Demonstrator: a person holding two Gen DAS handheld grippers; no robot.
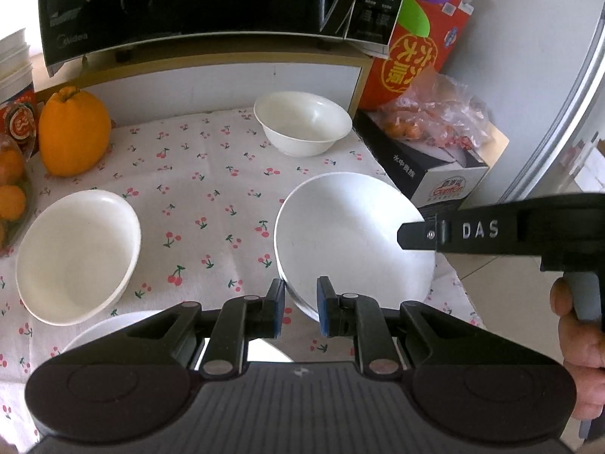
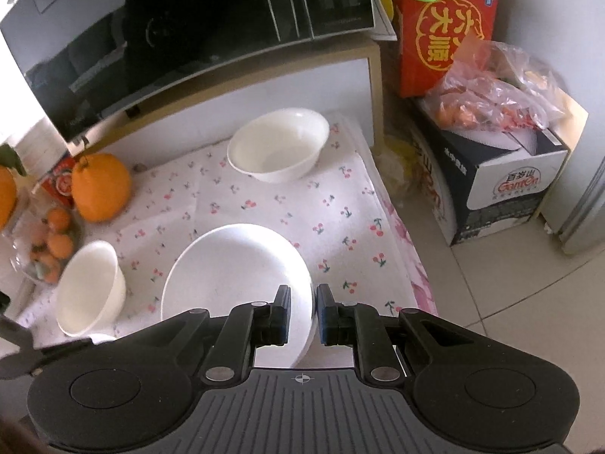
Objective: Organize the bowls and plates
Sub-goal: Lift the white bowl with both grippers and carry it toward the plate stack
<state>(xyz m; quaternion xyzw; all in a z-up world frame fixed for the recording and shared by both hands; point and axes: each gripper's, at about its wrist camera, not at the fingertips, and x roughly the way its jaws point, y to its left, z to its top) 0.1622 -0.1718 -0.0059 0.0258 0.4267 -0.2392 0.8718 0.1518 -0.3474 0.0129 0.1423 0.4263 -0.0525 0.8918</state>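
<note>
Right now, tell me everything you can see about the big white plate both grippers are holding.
The plate is plain glossy white, ceramic by its look, round, deep and empty. It appears tilted over the cherry-print cloth; whether it touches the cloth is unclear. The left gripper pinches its near-left rim, the right gripper the opposite rim. Its edge looks doubled, possibly two stacked.

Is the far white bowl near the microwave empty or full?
Empty. The far white bowl stands upright on the cloth, and its bare white inside shows.
</note>
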